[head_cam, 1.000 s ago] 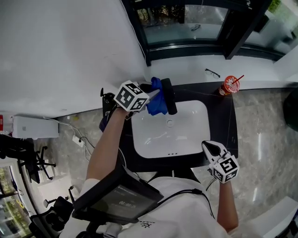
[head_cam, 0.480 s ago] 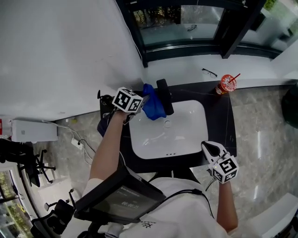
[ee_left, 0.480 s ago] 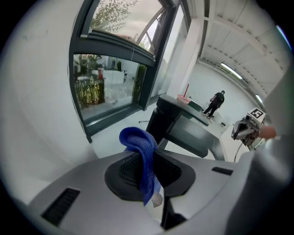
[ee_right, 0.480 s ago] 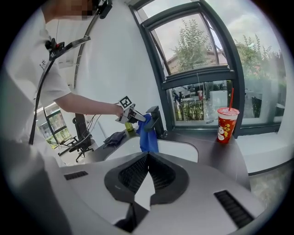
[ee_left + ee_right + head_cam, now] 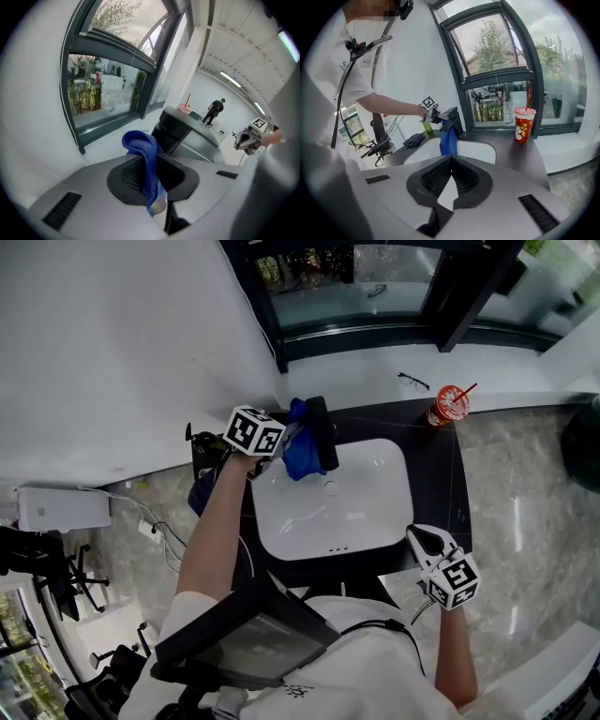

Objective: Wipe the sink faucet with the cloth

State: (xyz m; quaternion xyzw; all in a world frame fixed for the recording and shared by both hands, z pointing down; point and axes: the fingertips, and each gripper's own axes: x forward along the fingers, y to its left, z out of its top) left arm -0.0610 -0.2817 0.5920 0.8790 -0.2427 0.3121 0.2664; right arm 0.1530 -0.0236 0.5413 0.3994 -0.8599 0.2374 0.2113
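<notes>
While the blue woven cloth (image 5: 143,150) is hanging out of my left gripper (image 5: 286,441), it is covering the lower part of the black angular faucet (image 5: 174,127) in the left gripper view, so I am not making out the spout's mouth or its foot. From the head view the cloth is lying against the faucet's left side, at the back rim of the white rectangular sink (image 5: 375,512). Whether it is truly pressing on the faucet I cannot tell. My shirt and a dark flat screen (image 5: 239,648) at my chest are cutting off the near edge of the dark stone bench (image 5: 439,474).

A white wall is crowding my left gripper from the left, and the window sill is running close behind the faucet. The basin is giving open room to the right and toward me. A red paper cup with a straw (image 5: 448,405) is standing at the bench's far right corner.

My left fingers (image 5: 126,176) are clenching the cloth, which is bunching above them and trailing below. My right gripper (image 5: 424,536) is hovering over the bench's near right corner, well apart from the faucet, its fingers (image 5: 433,180) pressing together on nothing.
</notes>
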